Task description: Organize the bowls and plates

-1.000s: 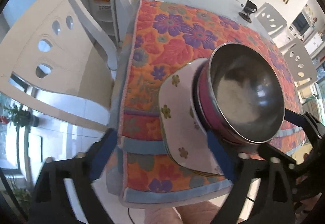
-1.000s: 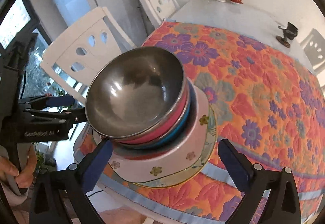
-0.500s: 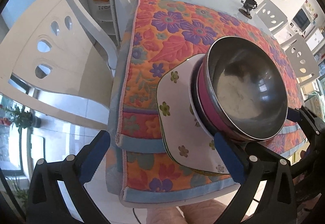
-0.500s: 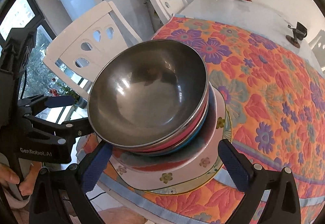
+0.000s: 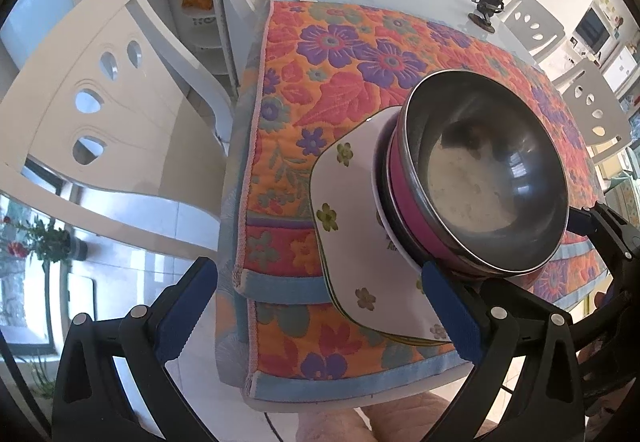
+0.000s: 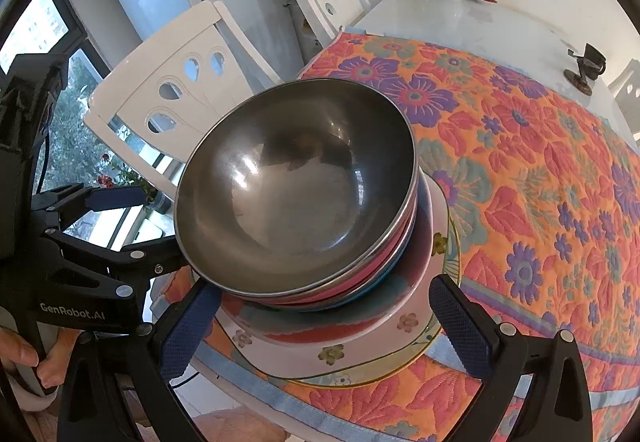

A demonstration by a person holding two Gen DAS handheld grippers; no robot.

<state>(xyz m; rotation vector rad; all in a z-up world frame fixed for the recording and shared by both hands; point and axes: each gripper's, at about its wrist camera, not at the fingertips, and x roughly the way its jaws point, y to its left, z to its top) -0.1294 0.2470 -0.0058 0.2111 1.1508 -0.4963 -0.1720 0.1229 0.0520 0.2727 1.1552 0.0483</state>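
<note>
On a floral quilted tablecloth [image 6: 540, 177] near the table's corner, nested steel bowls [image 6: 296, 181] sit on stacked flowered plates [image 6: 360, 346], with the left gripper [image 5: 320, 310] and right gripper [image 6: 328, 326] both spread wide, holding nothing.

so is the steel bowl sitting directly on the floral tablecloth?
No, the steel bowl is nested on pink and blue bowls atop flower-patterned plates.

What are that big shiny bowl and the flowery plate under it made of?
The top bowl looks like stainless steel: grey, mirror-like, with bright glints. The flowered plate seems glazed ceramic or maybe melamine: smooth, glossy white with printed blossoms. I can't tell which.
</note>
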